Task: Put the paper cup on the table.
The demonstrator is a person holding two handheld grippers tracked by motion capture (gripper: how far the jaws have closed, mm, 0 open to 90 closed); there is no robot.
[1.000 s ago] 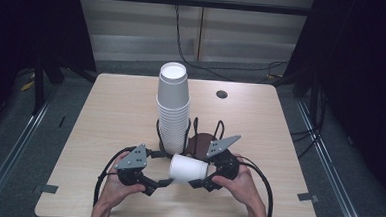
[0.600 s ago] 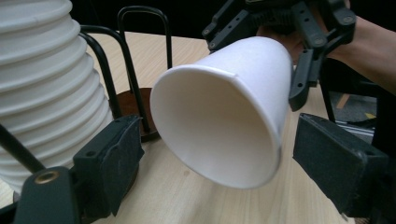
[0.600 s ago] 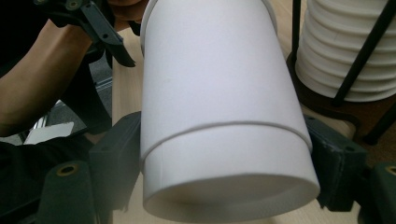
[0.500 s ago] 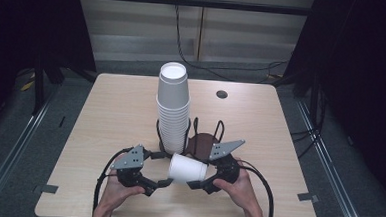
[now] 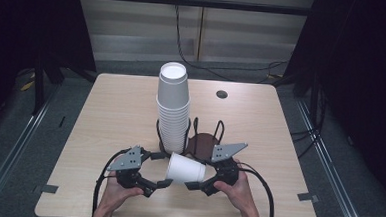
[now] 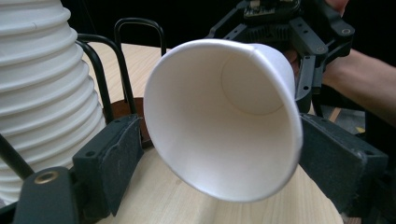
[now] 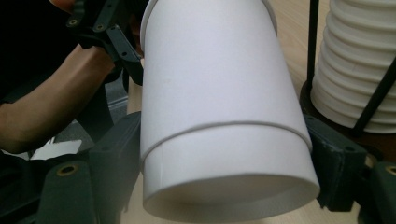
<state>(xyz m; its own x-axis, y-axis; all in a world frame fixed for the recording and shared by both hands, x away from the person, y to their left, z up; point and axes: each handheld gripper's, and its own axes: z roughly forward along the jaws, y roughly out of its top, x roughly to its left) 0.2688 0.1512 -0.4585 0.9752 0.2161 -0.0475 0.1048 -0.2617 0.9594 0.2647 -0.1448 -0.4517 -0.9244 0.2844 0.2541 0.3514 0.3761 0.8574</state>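
**Paper cup held sideways between two grippers at the front of the desk**

A single white paper cup (image 5: 185,168) lies on its side in the air just above the pale wood-grain desk (image 5: 106,109), near the front edge and just in front of the wire holder (image 5: 207,132). It is a smooth, matte, tapered cone with a thin rolled rim around the mouth and a recessed round base.

The right gripper (image 5: 200,183) is clenched on the narrow base end of the cup; in the right gripper view its two black jaws, faced with rough, pitted pads, press against the cup's wall on either side. The left gripper (image 5: 160,184) sits at the cup's open mouth. In the left gripper view the wide rim lies between its two blocky black jaws, the right one touching the rim; whether the left one touches cannot be told, so I cannot tell if this gripper is grasping the cup.

Behind the cup stands a tall stack of cups (image 5: 173,110), white, its nested rims forming a ribbed, ringed column. It stands in the holder, made of thin black wire loops rising from a dark brown round base. A small dark round disc (image 5: 222,94) lies flat on the far side of the desk.
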